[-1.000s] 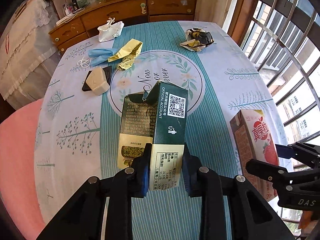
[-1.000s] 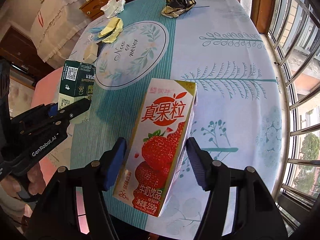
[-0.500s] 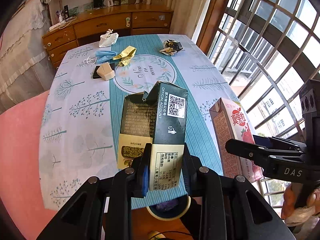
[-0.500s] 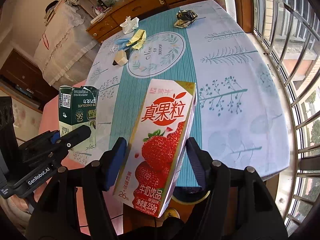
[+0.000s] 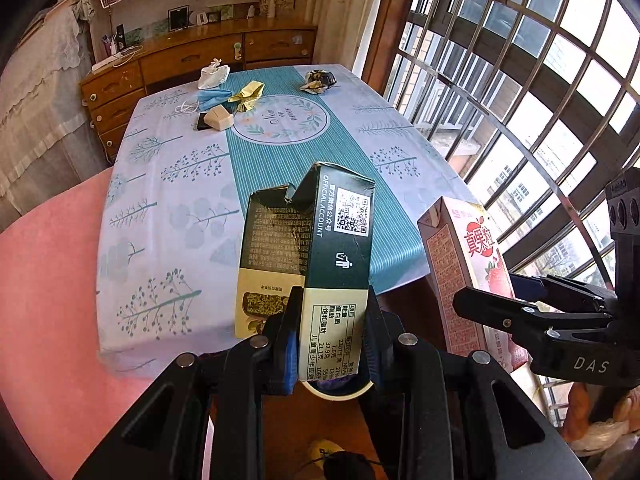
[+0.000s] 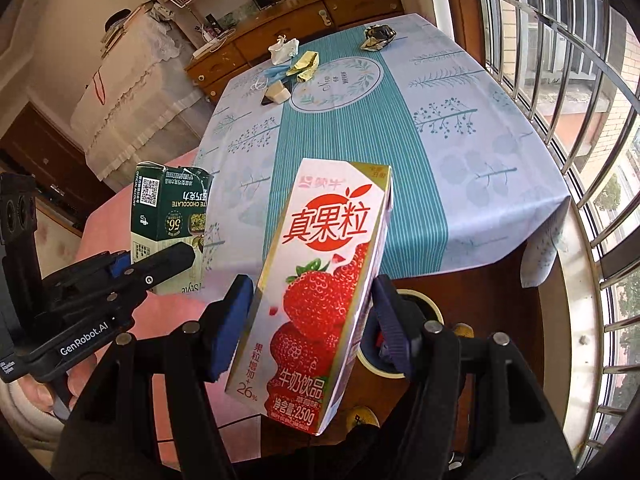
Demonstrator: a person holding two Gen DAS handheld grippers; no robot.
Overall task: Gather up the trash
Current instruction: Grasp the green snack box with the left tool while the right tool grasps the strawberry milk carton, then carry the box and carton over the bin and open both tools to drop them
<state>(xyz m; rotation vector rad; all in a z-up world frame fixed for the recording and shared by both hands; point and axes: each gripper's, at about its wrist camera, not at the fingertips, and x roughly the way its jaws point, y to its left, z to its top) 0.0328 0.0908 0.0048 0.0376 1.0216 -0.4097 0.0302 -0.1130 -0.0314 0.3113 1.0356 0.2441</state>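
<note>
Looking along the left gripper [image 5: 332, 336], we see it clamped on a torn dark-green chocolate box [image 5: 320, 240], held past the near edge of the table [image 5: 180, 216]. Only the right view shows the right gripper [image 6: 312, 320] pinching the strawberry milk carton's [image 6: 324, 272] printed front.

Both cartons leave the table

The chocolate box [image 5: 308, 256] and strawberry milk carton [image 6: 320, 296] now hang beyond the table [image 5: 168, 240] edge, a round bin rim [image 6: 420, 300] appearing beneath.

A torn dark green chocolate box [image 5: 320, 252] and a strawberry milk carton [image 6: 320, 280] hang upright, off the table's [image 5: 180, 208] near edge.
</note>
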